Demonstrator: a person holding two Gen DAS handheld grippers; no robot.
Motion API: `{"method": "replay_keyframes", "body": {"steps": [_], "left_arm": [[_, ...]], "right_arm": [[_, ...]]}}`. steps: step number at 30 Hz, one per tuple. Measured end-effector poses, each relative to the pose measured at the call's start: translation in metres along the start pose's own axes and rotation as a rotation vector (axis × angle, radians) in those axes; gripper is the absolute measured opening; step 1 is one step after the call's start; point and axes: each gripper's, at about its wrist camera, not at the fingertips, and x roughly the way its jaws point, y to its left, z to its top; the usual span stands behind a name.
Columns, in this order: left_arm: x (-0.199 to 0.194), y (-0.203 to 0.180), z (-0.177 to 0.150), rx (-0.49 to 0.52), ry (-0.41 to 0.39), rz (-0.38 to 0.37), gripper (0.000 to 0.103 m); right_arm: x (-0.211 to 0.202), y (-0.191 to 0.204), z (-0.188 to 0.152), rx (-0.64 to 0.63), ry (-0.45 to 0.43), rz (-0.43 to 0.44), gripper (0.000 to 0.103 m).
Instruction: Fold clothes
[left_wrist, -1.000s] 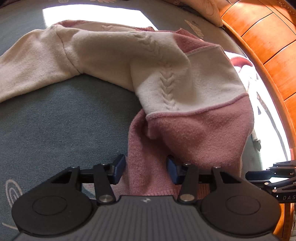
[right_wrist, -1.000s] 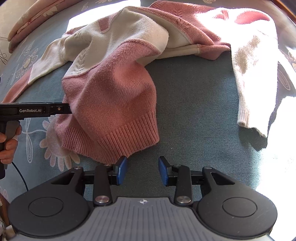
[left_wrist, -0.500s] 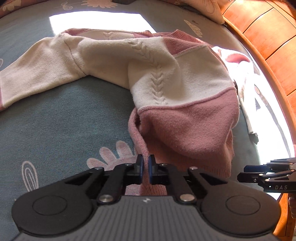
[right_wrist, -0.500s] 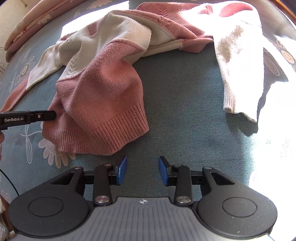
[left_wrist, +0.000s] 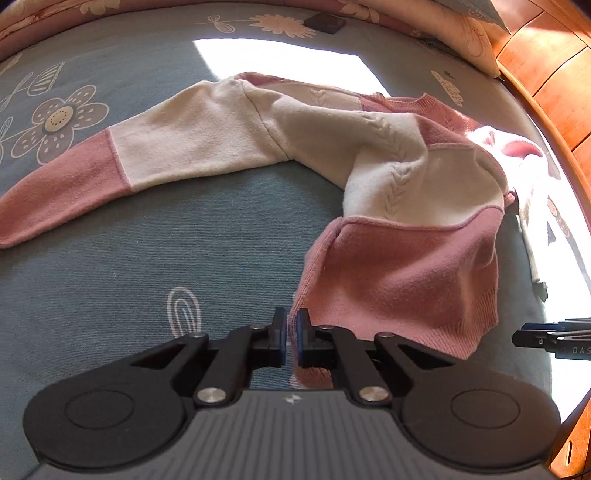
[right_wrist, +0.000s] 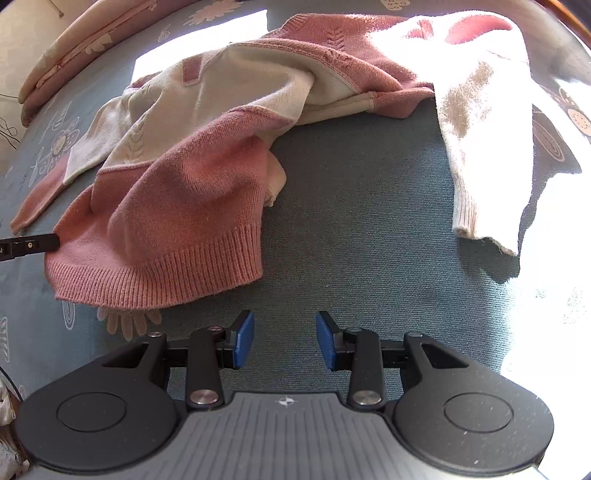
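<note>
Pinching the side edge of the pink-and-cream sweater (left_wrist: 388, 192) near its ribbed hem, the left hand-held gripper (left_wrist: 291, 341) has its blue pads pressed together on the knit. The sweater lies rumpled across a blue-grey bed cover (left_wrist: 184, 236) printed with flowers, one sleeve (left_wrist: 122, 162) stretched out flat, the other sleeve (right_wrist: 480, 147) in bright sun. The right hand-held gripper (right_wrist: 284, 339) hangs over bare cover with its pads spread apart, nothing between them, just beside the hem (right_wrist: 155, 273).
</note>
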Motion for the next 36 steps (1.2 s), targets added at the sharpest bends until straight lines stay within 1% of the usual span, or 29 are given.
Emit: {"method": "replay_keyframes", "body": {"steps": [2, 3, 5, 6, 9, 10, 12, 14, 15, 18, 19, 20, 21, 22, 24, 27, 28, 29, 30, 31, 32, 33, 34, 36], "left_arm": [[0.007, 0.014, -0.001, -0.049, 0.020, 0.023, 0.003], [0.010, 0.021, -0.002, -0.077, 0.032, 0.007, 0.003], [0.012, 0.026, -0.002, -0.122, 0.033, -0.039, 0.004], [0.013, 0.027, -0.002, -0.131, 0.030, -0.067, 0.006], [0.017, 0.019, 0.002, -0.117, 0.017, -0.104, 0.016], [0.019, 0.017, 0.003, -0.119, 0.014, -0.118, 0.024], [0.022, 0.014, 0.005, -0.136, 0.005, -0.146, 0.035], [0.026, 0.015, 0.007, -0.167, 0.001, -0.169, 0.040], [0.029, 0.016, 0.008, -0.183, 0.000, -0.181, 0.043], [0.030, 0.019, 0.011, -0.236, -0.024, -0.227, 0.044], [0.031, 0.019, 0.012, -0.250, -0.028, -0.247, 0.050], [0.032, 0.020, 0.013, -0.264, -0.028, -0.268, 0.053], [0.034, 0.019, 0.014, -0.273, -0.027, -0.289, 0.058], [0.037, 0.017, 0.014, -0.273, -0.016, -0.304, 0.061], [0.045, 0.011, 0.013, -0.257, 0.018, -0.321, 0.062], [0.058, -0.001, 0.009, -0.207, 0.059, -0.294, 0.062], [0.062, -0.006, 0.007, -0.194, 0.070, -0.288, 0.060], [0.062, -0.011, 0.006, -0.176, 0.066, -0.287, 0.060], [0.060, -0.018, 0.007, -0.141, 0.058, -0.285, 0.048], [0.058, -0.025, 0.007, -0.101, 0.050, -0.282, 0.023], [0.053, -0.031, 0.009, -0.072, 0.036, -0.278, 0.016], [0.048, -0.037, 0.010, -0.048, 0.020, -0.274, 0.012], [0.042, -0.040, 0.012, -0.041, 0.004, -0.286, 0.012], [0.027, -0.043, 0.017, -0.044, -0.034, -0.328, 0.010]], "right_arm": [[0.002, 0.000, 0.005, -0.014, -0.015, 0.014, 0.043], [0.003, 0.000, 0.008, -0.018, -0.023, 0.020, 0.048], [0.008, -0.002, 0.016, -0.023, -0.047, 0.036, 0.050], [0.010, -0.003, 0.021, -0.022, -0.053, 0.039, 0.050], [0.014, -0.007, 0.036, -0.002, -0.080, 0.069, 0.050], [0.013, -0.009, 0.040, 0.009, -0.089, 0.091, 0.050], [0.012, -0.011, 0.046, 0.026, -0.103, 0.137, 0.052], [0.014, -0.011, 0.051, 0.025, -0.108, 0.165, 0.054], [0.016, -0.011, 0.052, 0.019, -0.109, 0.171, 0.057], [0.029, -0.010, 0.056, 0.002, -0.106, 0.176, 0.058], [0.035, -0.009, 0.058, 0.001, -0.099, 0.176, 0.058], [0.041, -0.009, 0.060, 0.005, -0.097, 0.180, 0.058], [0.047, -0.009, 0.062, 0.009, -0.095, 0.183, 0.058], [0.055, -0.008, 0.065, 0.017, -0.089, 0.196, 0.058], [0.064, -0.005, 0.069, 0.021, -0.095, 0.210, 0.058], [0.070, 0.008, 0.074, -0.026, -0.109, 0.206, 0.059], [0.071, 0.010, 0.076, -0.029, -0.102, 0.211, 0.055], [0.071, 0.011, 0.078, -0.025, -0.091, 0.215, 0.051], [0.071, 0.012, 0.080, -0.018, -0.084, 0.218, 0.046], [0.068, 0.011, 0.081, -0.009, -0.084, 0.228, 0.037], [0.064, 0.012, 0.083, -0.006, -0.088, 0.236, 0.034], [0.060, 0.012, 0.084, -0.004, -0.092, 0.244, 0.032], [0.052, 0.014, 0.087, -0.003, -0.107, 0.255, 0.029], [0.033, 0.015, 0.091, -0.006, -0.145, 0.279, 0.028]]}}
